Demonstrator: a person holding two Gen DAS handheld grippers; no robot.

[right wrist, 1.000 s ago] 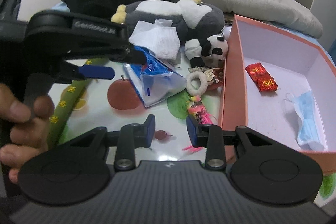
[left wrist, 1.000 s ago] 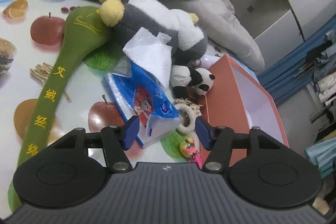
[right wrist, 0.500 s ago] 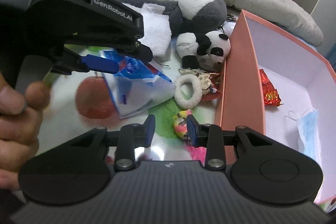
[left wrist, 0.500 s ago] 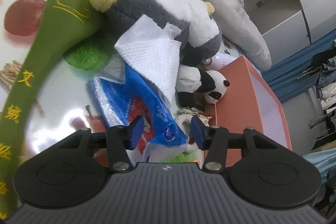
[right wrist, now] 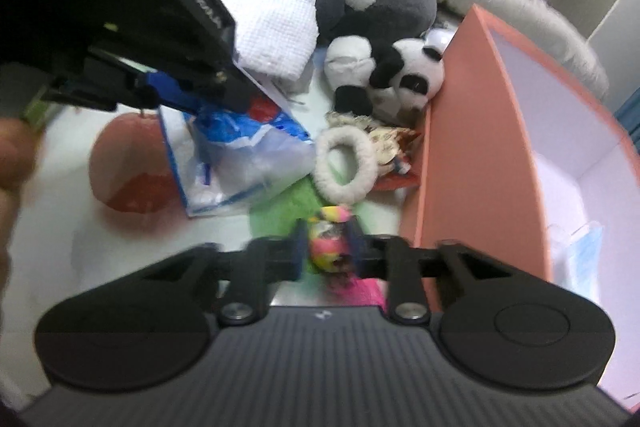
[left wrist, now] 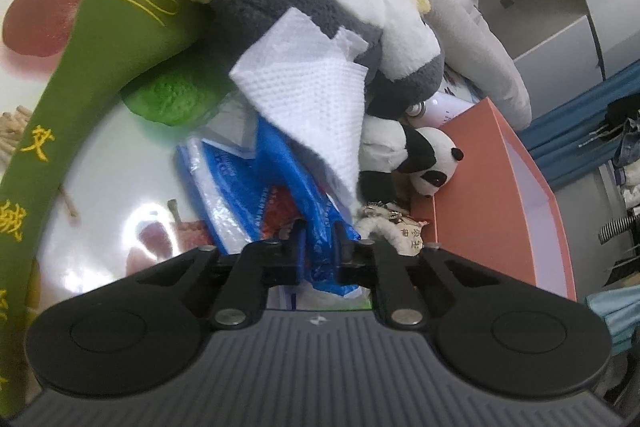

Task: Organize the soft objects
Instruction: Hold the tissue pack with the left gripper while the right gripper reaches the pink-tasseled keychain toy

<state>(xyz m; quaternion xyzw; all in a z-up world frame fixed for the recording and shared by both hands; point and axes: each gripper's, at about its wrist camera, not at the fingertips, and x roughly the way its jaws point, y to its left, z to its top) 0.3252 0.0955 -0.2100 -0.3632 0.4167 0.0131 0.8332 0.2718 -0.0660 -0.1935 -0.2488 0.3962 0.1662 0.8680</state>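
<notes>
My left hand-held gripper [left wrist: 319,243] is closing on the blue tissue pack [left wrist: 256,187] and my right hand-held gripper [right wrist: 325,247] on the small colourful toy [right wrist: 329,241], both on the table [left wrist: 116,171], while the pink box [right wrist: 480,131] holds little and most soft things wait outside.

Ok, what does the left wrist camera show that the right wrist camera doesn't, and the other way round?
Only the left wrist view shows the long green cushion with yellow writing. Only the right wrist view shows the right gripper closing around a small pink and yellow toy, and a blue face mask inside the box. Both show the left gripper closing on the blue tissue pack, the panda plush and the salmon box.
</notes>
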